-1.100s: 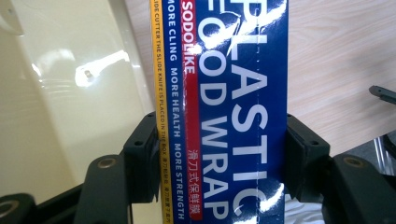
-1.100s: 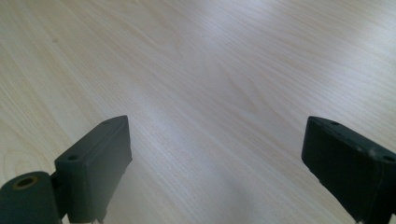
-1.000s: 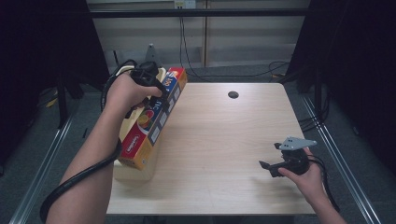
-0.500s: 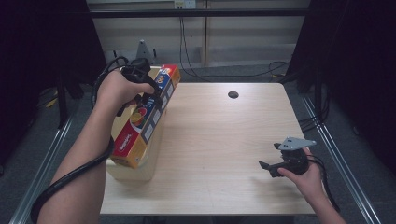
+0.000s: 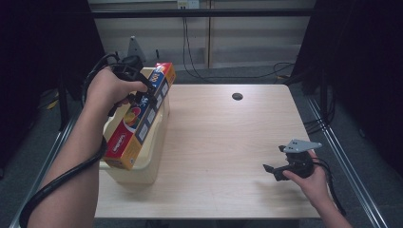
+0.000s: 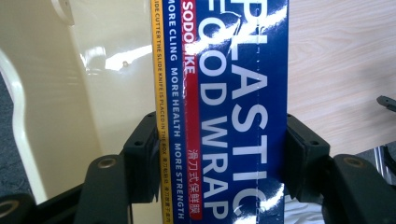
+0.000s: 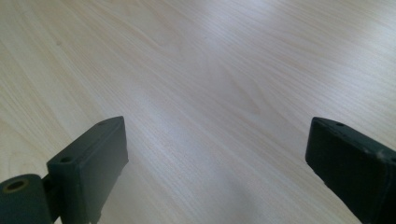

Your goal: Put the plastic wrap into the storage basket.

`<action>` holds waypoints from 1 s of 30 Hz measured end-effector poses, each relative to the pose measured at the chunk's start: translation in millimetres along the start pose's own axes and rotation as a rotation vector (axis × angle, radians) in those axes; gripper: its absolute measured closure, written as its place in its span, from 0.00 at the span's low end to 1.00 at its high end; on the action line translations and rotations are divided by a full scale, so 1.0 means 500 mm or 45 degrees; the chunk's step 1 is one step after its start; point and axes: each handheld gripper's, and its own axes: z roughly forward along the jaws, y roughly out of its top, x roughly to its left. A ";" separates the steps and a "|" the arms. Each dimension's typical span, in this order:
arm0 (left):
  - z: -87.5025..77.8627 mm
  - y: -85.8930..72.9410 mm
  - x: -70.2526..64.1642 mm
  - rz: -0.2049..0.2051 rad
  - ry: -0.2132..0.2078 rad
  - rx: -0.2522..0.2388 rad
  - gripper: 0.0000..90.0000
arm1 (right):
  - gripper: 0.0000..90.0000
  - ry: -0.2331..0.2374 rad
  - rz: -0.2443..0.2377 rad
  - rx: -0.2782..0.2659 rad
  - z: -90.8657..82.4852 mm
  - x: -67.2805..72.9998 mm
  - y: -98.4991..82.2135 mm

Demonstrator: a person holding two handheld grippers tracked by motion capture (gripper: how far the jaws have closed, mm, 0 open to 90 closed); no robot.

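Pale wood surface is bare across its middle and far right, giving free room up to its right and near edges. A cream bin stands at the left edge. The plastic wrap box lies tilted over the bin, its far end higher and its near end low at the bin's near rim. The left tool grips the box near its far end, jaws pressed against both long sides. The right tool rests near the right near corner, jaws apart, holding nothing, well apart from the box.
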 end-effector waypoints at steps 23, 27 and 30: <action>-0.010 -0.020 0.046 -0.083 0.041 -0.016 0.45 | 0.03 0.007 -0.012 -0.001 0.000 0.000 -0.001; -0.010 -0.023 0.052 -0.085 0.044 -0.022 0.45 | 0.03 0.007 -0.011 0.003 0.000 0.001 -0.001; -0.008 -0.025 0.057 -0.092 0.056 -0.020 0.45 | 0.03 0.007 -0.011 0.003 0.000 0.000 -0.001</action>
